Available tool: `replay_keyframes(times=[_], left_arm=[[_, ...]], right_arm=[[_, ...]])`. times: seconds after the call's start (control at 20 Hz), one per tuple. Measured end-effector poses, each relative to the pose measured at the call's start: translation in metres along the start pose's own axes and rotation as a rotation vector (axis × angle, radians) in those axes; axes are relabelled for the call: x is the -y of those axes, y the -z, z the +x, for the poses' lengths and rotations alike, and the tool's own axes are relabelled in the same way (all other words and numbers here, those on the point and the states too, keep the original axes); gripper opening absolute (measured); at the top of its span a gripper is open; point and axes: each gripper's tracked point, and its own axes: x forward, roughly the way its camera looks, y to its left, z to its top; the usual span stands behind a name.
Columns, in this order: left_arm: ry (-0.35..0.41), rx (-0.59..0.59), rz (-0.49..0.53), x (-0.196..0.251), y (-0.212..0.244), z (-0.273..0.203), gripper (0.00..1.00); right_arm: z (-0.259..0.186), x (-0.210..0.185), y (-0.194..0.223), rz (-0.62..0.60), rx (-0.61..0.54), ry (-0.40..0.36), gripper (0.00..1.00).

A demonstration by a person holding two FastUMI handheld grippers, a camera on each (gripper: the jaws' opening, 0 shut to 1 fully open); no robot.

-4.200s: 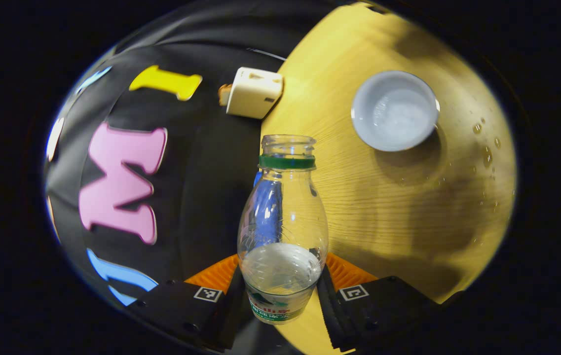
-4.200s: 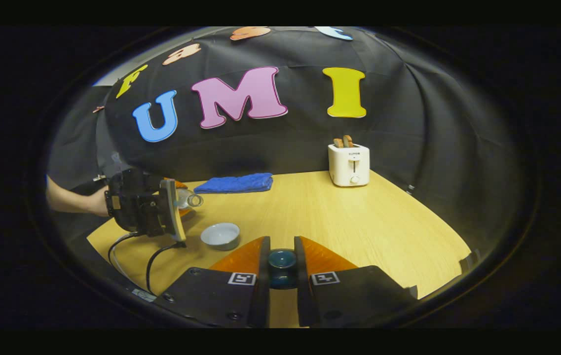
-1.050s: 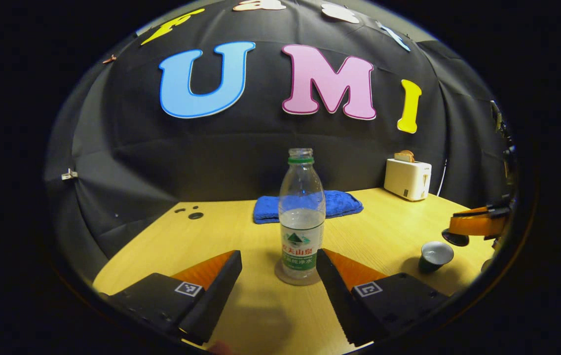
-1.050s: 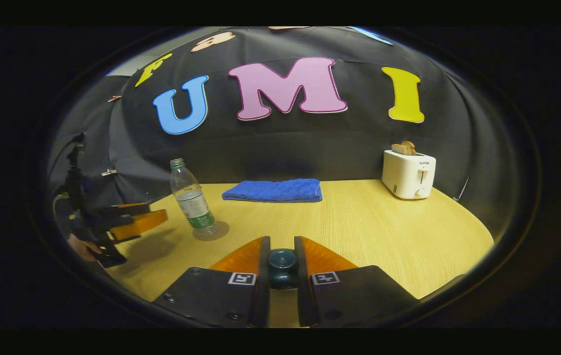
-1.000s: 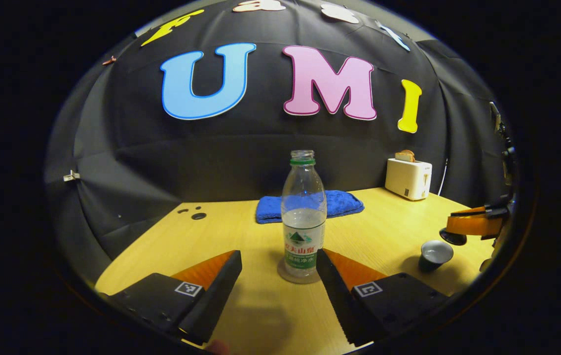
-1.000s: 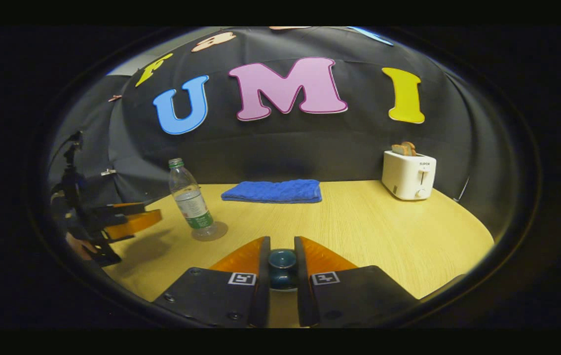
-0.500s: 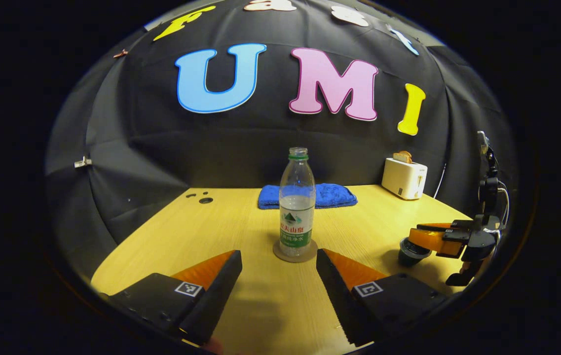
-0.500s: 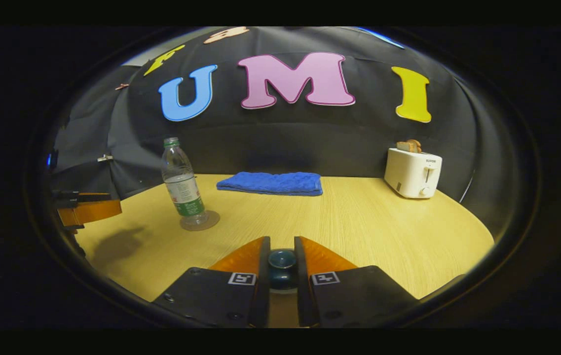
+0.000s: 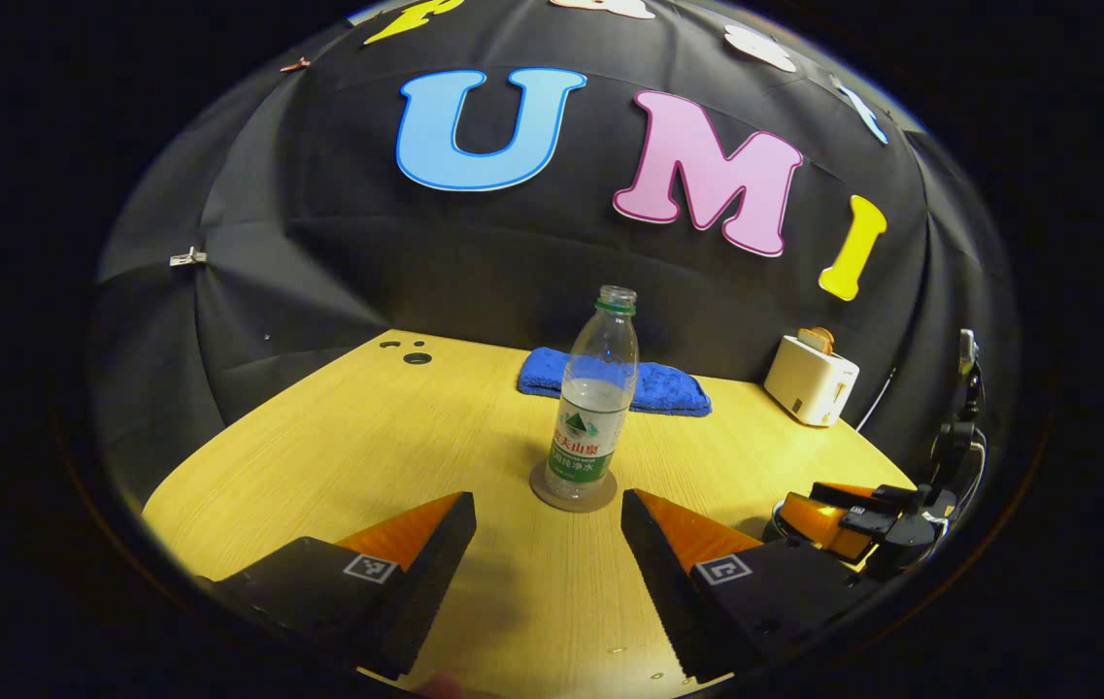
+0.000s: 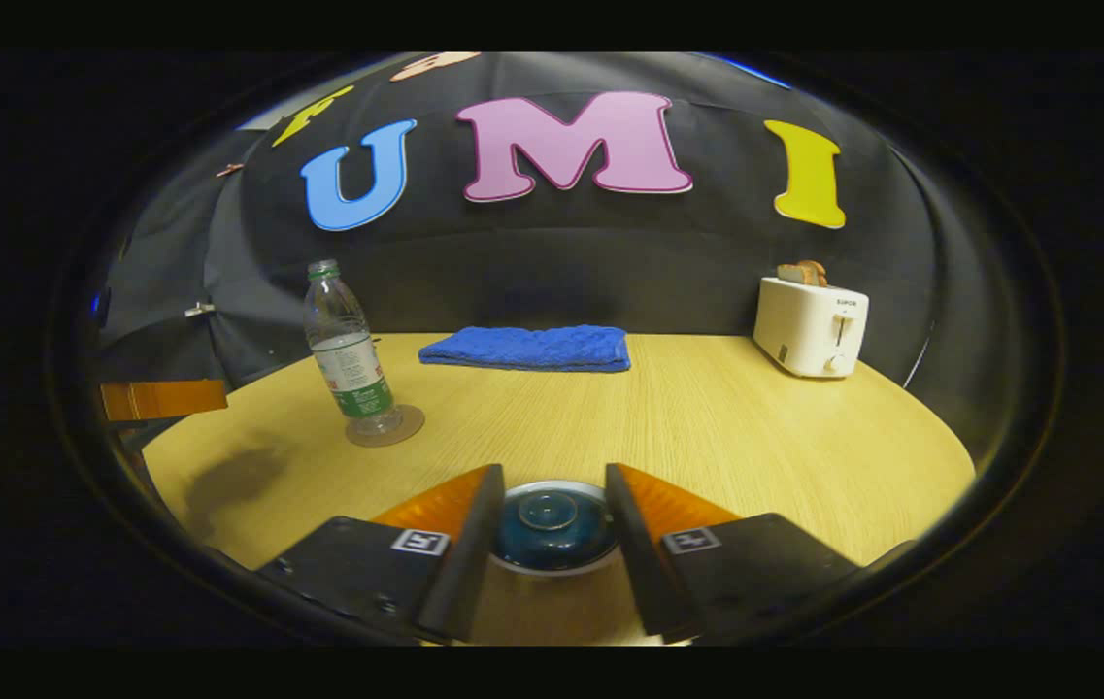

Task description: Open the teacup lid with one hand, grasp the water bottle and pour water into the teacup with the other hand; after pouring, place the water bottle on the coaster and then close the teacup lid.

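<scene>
2 grippers, both open: our left gripper is wide and empty, short of the bottle; our right gripper has its fingers apart either side of the lid, not pinching it. We judge the task nearly done: the bottle stands on the coaster, and the lid seems to rest on the cup, though we cannot tell if it sits true. The bottle's long axis is upright, open mouth up

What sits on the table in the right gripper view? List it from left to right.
Water bottle on its coaster → blue towel → teacup lid between the right gripper's fingers → white toaster.
</scene>
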Motion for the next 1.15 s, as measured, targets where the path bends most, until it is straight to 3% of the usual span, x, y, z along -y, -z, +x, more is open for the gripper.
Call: replay_keyframes(times=[0.05, 0.15, 0.4, 0.9, 1.15], left_arm=[[-0.014, -0.004, -0.01, -0.001, -0.006, -0.002, 0.95], [-0.039, 0.003, -0.021, -0.002, -0.019, -0.004, 0.95], [-0.037, 0.039, 0.017, 0.008, -0.053, -0.019, 0.95], [0.019, 0.043, 0.074, 0.046, -0.132, -0.087, 0.95], [-0.011, 0.08, 0.17, 0.045, -0.165, -0.127, 0.95]], right_arm=[[-0.002, 0.003, -0.007, 0.005, 0.004, 0.007, 0.82], [-0.011, 0.01, -0.026, -0.002, 0.031, 0.022, 1.0], [-0.031, 0.01, -0.058, -0.033, 0.045, 0.027, 0.99], [-0.126, -0.008, -0.167, -0.06, 0.061, 0.061, 0.99], [-0.174, -0.026, -0.207, -0.028, 0.091, 0.054, 0.99]])
